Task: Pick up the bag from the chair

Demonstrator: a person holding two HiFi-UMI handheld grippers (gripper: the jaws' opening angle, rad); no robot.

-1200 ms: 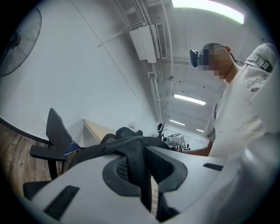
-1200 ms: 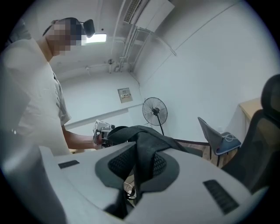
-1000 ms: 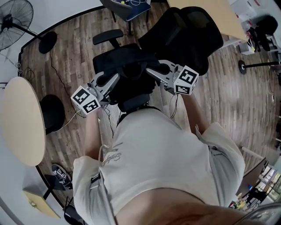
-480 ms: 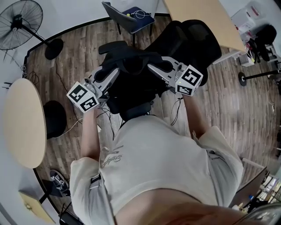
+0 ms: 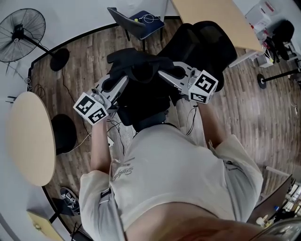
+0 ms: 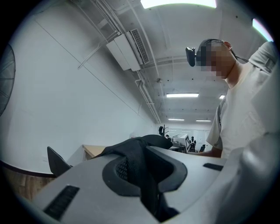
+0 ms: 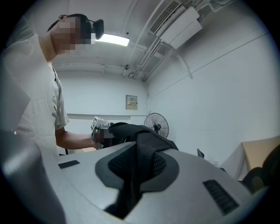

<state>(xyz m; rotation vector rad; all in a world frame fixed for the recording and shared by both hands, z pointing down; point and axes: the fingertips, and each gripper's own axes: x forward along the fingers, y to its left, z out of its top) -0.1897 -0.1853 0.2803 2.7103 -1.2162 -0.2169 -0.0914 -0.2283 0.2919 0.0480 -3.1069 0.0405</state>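
Observation:
The black bag (image 5: 141,89) hangs between my two grippers, in front of the black office chair (image 5: 207,42). On the bag's left side my left gripper (image 5: 125,78) is shut on a black strap (image 6: 139,175), which runs up out of its jaws. My right gripper (image 5: 161,73) is shut on another black strap (image 7: 141,164) on the bag's right side. Both grippers point inward toward each other. The chair's seat is hidden under the bag.
A standing fan (image 5: 19,30) is at the far left, with a round beige table (image 5: 28,136) and a black round base (image 5: 63,134) nearer. A blue-seated chair (image 5: 138,19) and a wooden desk (image 5: 211,14) stand beyond. Cables (image 5: 188,117) trail on the wood floor.
Both grippers have risen with the bag still clamped in them. The bag now sits higher in the view and hides the chair's armrest, and both grippers have rolled a little.

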